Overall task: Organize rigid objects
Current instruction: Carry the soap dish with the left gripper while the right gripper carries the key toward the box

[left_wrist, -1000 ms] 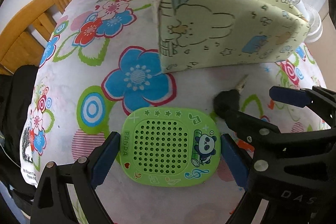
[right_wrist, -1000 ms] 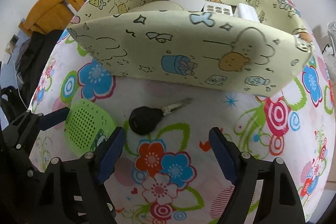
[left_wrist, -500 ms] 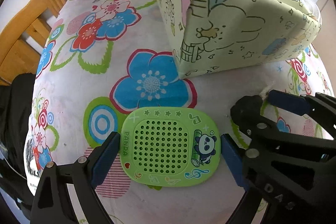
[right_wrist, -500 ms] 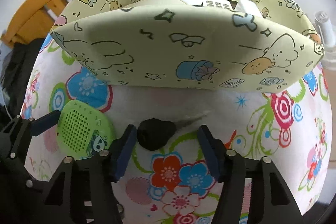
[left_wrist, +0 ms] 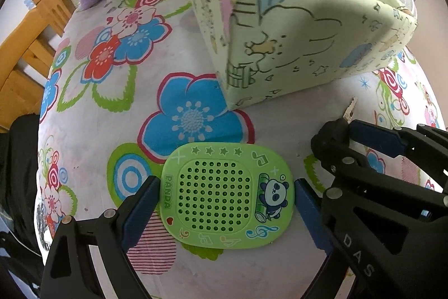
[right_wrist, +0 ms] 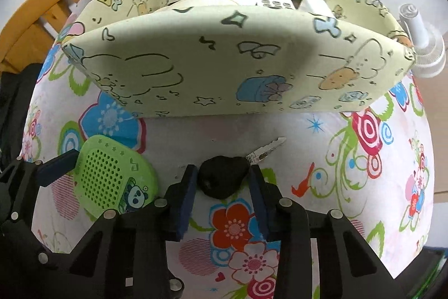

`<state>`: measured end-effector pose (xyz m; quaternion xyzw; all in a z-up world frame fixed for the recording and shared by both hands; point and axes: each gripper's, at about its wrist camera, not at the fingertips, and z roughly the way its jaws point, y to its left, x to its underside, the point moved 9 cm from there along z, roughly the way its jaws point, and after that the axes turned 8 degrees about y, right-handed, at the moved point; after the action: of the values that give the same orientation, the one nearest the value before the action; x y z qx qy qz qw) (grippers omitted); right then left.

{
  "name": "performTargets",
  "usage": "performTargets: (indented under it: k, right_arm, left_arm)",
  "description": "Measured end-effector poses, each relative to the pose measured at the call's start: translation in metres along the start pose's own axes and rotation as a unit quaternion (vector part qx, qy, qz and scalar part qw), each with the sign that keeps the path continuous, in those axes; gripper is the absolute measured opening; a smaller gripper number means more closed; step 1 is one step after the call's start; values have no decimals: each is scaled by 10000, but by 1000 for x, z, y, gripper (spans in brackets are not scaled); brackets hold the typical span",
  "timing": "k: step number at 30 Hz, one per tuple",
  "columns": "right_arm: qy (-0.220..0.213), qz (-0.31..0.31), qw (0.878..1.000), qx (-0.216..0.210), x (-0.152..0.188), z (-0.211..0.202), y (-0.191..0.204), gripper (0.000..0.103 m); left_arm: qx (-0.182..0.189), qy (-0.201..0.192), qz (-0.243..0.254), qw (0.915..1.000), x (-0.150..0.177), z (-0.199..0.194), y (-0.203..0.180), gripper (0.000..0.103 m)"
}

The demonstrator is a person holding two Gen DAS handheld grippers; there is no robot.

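Looming beyond the key (right_wrist: 224, 180): a fabric bin (right_wrist: 224, 60).

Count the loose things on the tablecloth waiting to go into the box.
2: the green panda speaker between the left claw's fingers, and the black key between the right claw's closing fingers. The box may hide others.

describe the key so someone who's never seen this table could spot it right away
Find the big pale yellow cartoon-print fabric bin on the flowered tablecloth; just in front of its near wall lies the key. It has a chunky black head and a short silver blade pointing toward the bin, and it sits between the right gripper jaws. Its neighbour, the green panda speaker, is flat and bright.
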<state>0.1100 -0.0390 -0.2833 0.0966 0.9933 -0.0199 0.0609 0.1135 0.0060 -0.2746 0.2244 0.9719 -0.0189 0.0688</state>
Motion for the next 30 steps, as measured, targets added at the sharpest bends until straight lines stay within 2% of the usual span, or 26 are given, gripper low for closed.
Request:
performTargets:
  k: [11, 16, 22, 30]
  right_arm:
    - [6, 508, 9985, 188, 20, -13, -48, 40]
    - [-50, 601, 9981, 154, 25, -22, -59, 40]
    - [-114, 507, 9986, 41, 21, -34, -82, 40]
    - [-212, 108, 9996, -144, 14, -52, -100, 40]
  left_arm:
    - [118, -57, 250, 9996, -3, -7, -33, 95]
    - [37, -102, 333, 9994, -7, -16, -41, 95]
    - [-90, -132, 207, 9997, -11, -22, -61, 95]
    - [-255, -210, -132, 9994, -7, -43, -63, 95]
